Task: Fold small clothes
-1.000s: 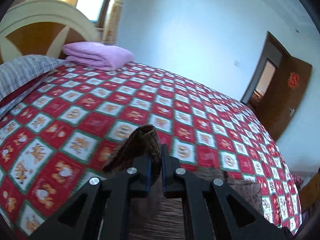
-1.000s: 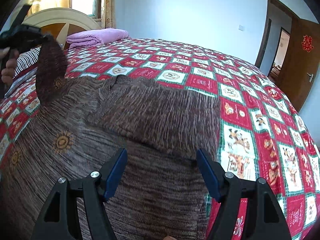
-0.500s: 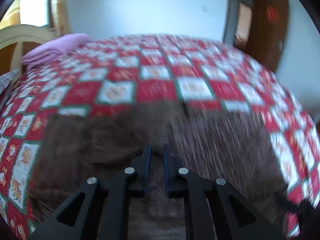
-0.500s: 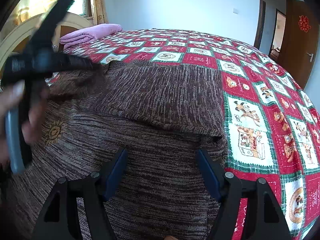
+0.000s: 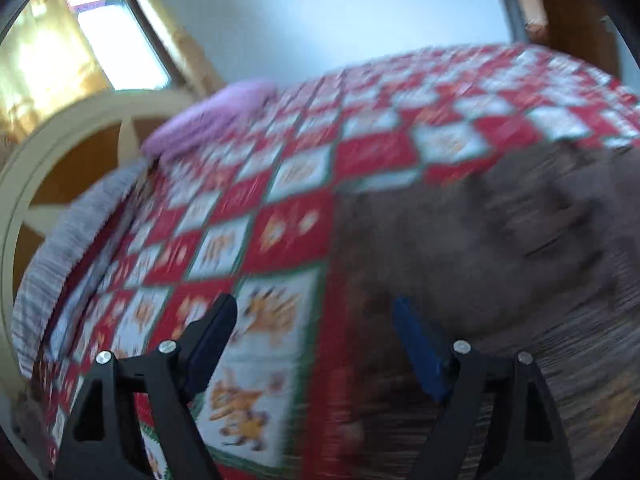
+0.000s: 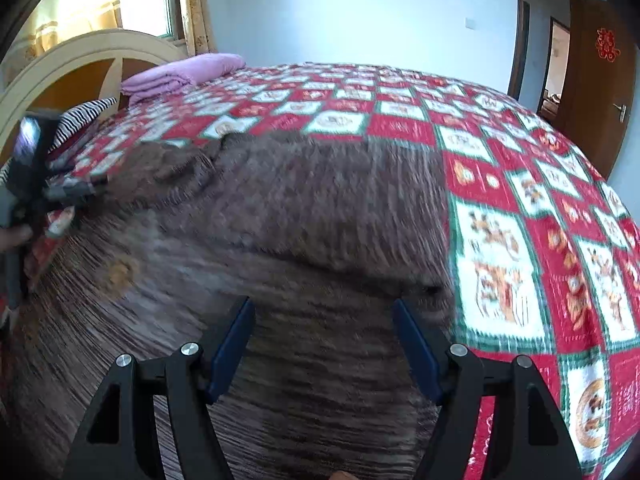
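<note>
A brown knitted sweater (image 6: 312,216) lies spread on the bed, with both sleeves folded in over its body. In the blurred left wrist view the sweater (image 5: 480,248) fills the right half. My left gripper (image 5: 316,320) is open and empty, over the sweater's left edge. It shows at the far left of the right wrist view (image 6: 28,184), held by a hand. My right gripper (image 6: 324,320) is open and empty, low over the sweater's near part.
The bed has a red, white and green checked cover (image 6: 520,200). A folded pink blanket (image 6: 184,72) and a striped pillow (image 6: 80,120) lie by the cream headboard (image 6: 72,60). A brown door (image 6: 592,80) stands at the right.
My left gripper carried the left sleeve over the sweater's body, let it go and opened, then swung back to the left. My right gripper stayed open and moved little.
</note>
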A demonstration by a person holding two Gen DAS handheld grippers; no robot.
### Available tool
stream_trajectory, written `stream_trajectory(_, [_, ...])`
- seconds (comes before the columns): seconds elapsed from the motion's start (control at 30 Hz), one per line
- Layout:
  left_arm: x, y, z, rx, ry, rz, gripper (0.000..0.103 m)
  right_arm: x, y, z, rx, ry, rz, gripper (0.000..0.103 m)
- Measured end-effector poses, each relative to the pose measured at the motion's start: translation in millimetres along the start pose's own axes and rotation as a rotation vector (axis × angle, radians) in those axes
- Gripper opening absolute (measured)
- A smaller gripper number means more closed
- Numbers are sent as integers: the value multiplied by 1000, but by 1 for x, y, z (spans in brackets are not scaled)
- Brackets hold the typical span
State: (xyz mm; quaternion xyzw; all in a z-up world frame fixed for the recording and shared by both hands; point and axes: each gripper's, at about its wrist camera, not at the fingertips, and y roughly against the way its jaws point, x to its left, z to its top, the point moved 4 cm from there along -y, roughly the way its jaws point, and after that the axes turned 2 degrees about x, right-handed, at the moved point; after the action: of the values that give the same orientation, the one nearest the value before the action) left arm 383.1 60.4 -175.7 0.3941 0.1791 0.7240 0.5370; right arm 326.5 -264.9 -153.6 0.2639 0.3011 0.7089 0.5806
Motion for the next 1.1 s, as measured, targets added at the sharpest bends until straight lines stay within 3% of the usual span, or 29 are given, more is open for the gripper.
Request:
stream_trajectory(0.1, [6,-8,-12,24,23,-47,83,38,-3,35,-4,49,82,72])
stream_trajectory(0.27, [0,-11,-17,44,13,-65,84,107,-53,83,21,216,54,72])
stream_trajectory(0.33, [5,-11,-22,39,49,-78,91,130,-79,92,60,243,58,72])
stream_trajectory(0.47, [17,-22,-25,57,130,-148,96,163,-126,102,125,326,-4,72])
stream_trajectory(0.53, [19,-25,-26,63,152,-175,96,152,-137,113,114,314,-97,69])
stream_trajectory(0.57, [19,-25,-27,64,157,-183,96,135,-140,120,115,259,-165,60])
stream_trajectory(0.63, [20,-25,-27,65,167,-194,97,73,-137,132,107,1,-258,59])
stream_trajectory(0.7, [21,-26,-28,68,178,-201,98,31,-126,132,90,-134,-319,59])
stream_trajectory(0.8, [24,-28,-29,76,200,-221,100,18,-105,124,74,-153,-203,59])
stream_trajectory(0.97, [26,-30,-30,85,221,-243,101,53,-90,100,115,-132,108,57])
stream_trajectory(1.03, [26,-30,-30,85,222,-241,101,67,-98,92,155,-129,171,46])
stream_trajectory(1.07, [26,-30,-30,86,221,-241,101,73,-103,90,169,-107,159,38])
stream_trajectory(1.1, [26,-30,-30,85,220,-241,101,78,-108,87,175,-81,125,24])
